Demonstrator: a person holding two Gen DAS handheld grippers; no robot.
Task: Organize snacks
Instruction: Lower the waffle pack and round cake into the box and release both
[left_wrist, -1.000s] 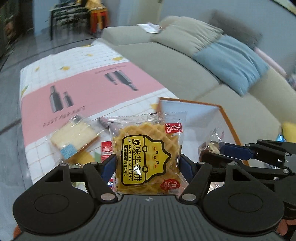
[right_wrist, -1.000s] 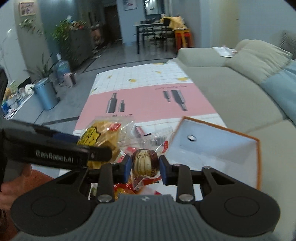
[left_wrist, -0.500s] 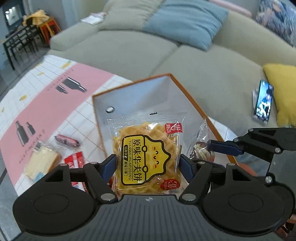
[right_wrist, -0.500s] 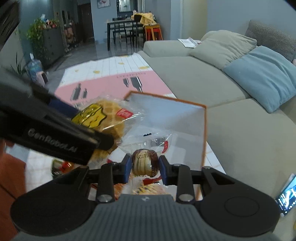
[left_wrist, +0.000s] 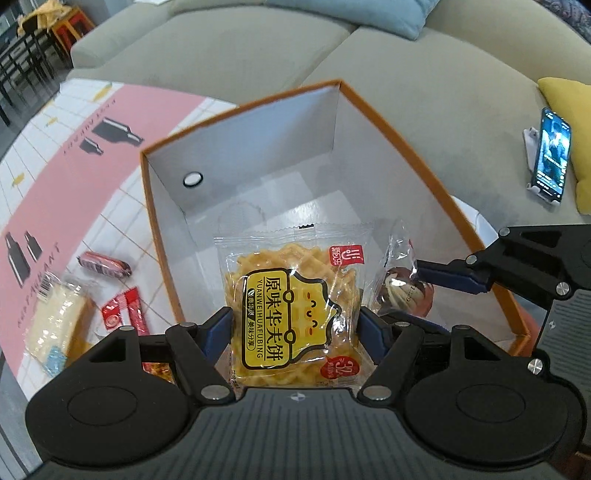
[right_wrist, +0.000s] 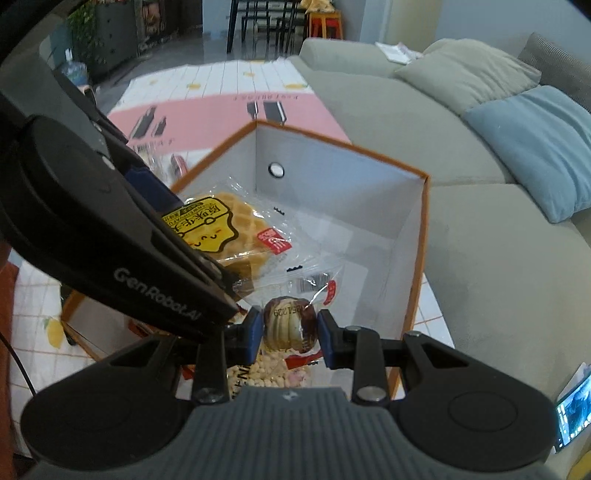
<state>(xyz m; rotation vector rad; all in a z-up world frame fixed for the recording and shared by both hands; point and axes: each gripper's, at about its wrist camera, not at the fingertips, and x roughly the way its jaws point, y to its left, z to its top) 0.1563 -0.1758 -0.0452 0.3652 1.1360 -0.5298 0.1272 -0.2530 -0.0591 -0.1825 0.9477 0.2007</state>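
Note:
My left gripper (left_wrist: 295, 325) is shut on a yellow waffle packet (left_wrist: 291, 306) and holds it over the near end of an orange box with a white inside (left_wrist: 258, 155). My right gripper (right_wrist: 290, 332) is shut on a small wrapped brown-and-cream cake (right_wrist: 291, 326), also over the box (right_wrist: 421, 236). The waffle packet shows in the right wrist view (right_wrist: 218, 229), and the wrapped cake shows in the left wrist view (left_wrist: 397, 291), just right of the waffle packet.
Loose snacks lie on the pink and white mat left of the box: a sandwich cake (left_wrist: 55, 321), a red packet (left_wrist: 123, 308), a dark red bar (left_wrist: 105, 264). A grey sofa (right_wrist: 480, 221) runs behind and right. A phone (left_wrist: 552, 158) lies on it.
Both grippers have moved from over the mat to above the open box, each still gripping its snack. The view now looks down into the box.

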